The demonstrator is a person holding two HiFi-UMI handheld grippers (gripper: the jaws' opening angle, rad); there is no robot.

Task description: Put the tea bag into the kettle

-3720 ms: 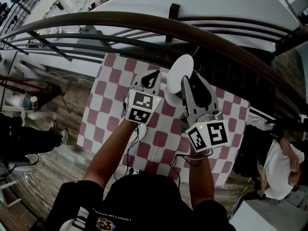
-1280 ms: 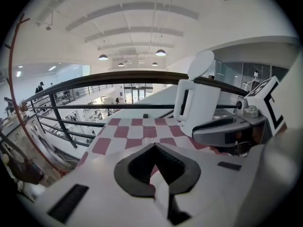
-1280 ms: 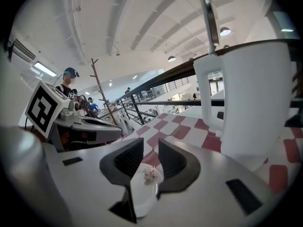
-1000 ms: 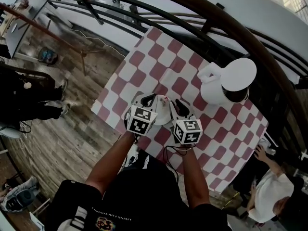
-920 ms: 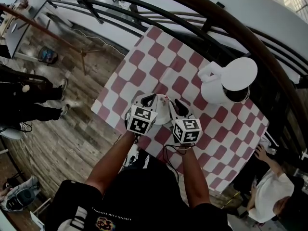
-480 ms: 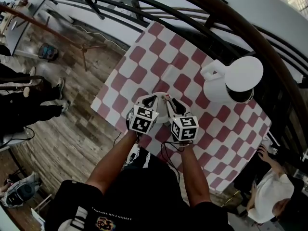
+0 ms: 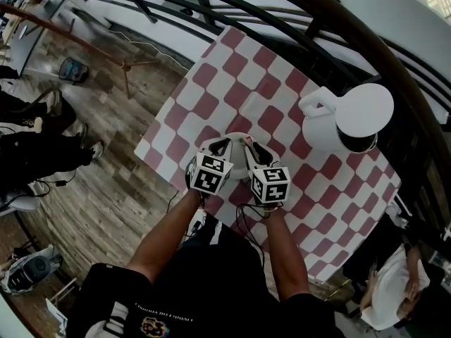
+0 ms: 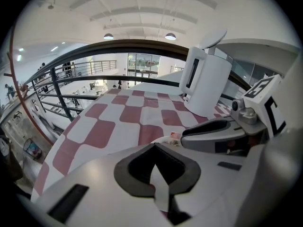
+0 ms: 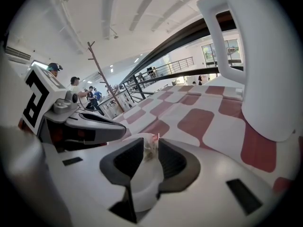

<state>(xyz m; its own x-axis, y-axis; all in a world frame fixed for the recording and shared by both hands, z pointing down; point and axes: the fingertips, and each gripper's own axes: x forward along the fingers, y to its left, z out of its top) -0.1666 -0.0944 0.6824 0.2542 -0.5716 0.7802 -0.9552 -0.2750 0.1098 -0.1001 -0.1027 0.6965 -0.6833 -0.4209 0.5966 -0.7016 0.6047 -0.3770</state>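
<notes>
Tea bag (image 7: pixel 248 140) lies in a small white dish (image 7: pixel 238 159) close to the near edge of the checked worktop (image 7: pixel 232 69). It is well apart from the kettle (image 7: pixel 328 129), which stands at the far right edge beside the railing.

Head view: left gripper (image 7: pixel 220 146) and right gripper (image 7: pixel 255 149) flank the dish, side by side. The state of their jaws cannot be read there. Kettle lid is up and the mouth shows dark, so its contents cannot be told.

Right gripper view: the right gripper (image 9: pixel 150 156) has its jaws closed in on the tea bag (image 9: pixel 151 148) at their tips, with white dish showing in the gap below. The kettle (image 9: pixel 265 56) rises at right and the left gripper (image 9: pixel 90 122) lies at left.

Left gripper view: the left gripper (image 8: pixel 157 171) has its jaws nearly together on a thin white strip, apparently the dish rim. Beyond them are the tea bag (image 8: pixel 175 136), the right gripper (image 8: pixel 213 131) and the kettle (image 8: pixel 206 79).
</notes>
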